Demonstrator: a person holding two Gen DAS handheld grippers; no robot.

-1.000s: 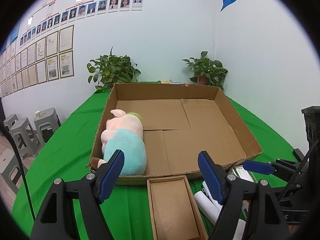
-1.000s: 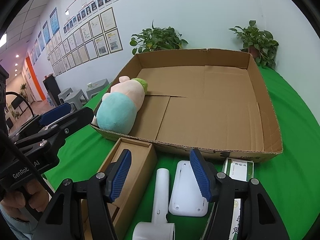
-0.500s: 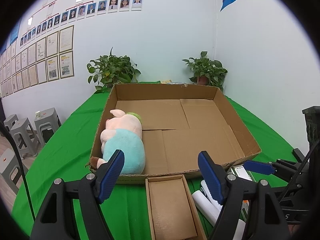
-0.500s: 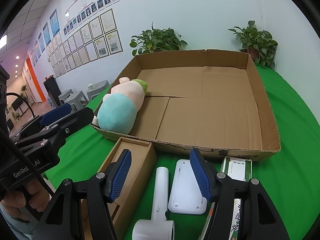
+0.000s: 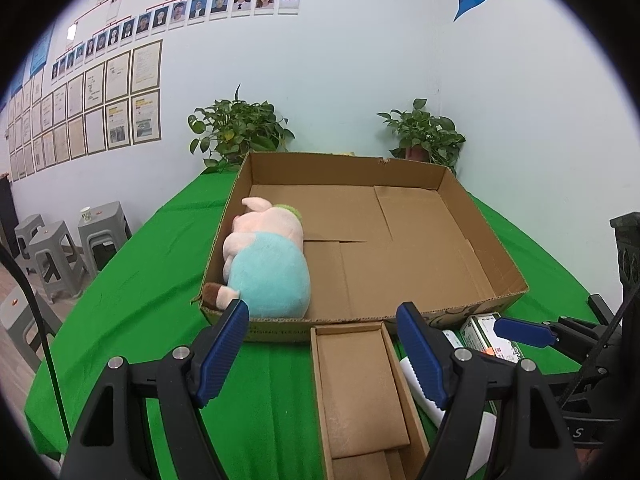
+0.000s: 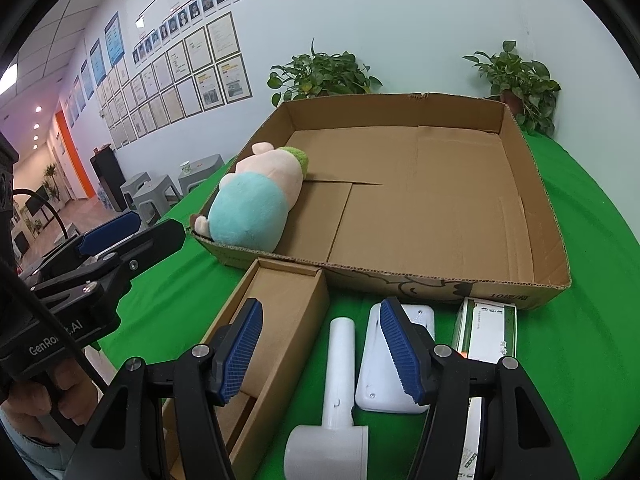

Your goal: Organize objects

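Plush pig [image 5: 268, 264] already lies in the large cardboard tray [image 5: 496, 264], against its left wall; soft and light. Four things wait on the green worktop [image 6: 592, 216] just in front of the tray: a narrow open carton [image 6: 276, 320], a white hammer-shaped plastic piece [image 6: 340, 364], a flat white device [image 6: 394, 360] and a green-and-white box [image 6: 486, 328]. All look stiff and light. The handle seems the best hold. Left tool [image 5: 320, 348] and right tool [image 6: 320, 352] hover with jaws spread, holding nothing; the tray's front wall must be cleared.
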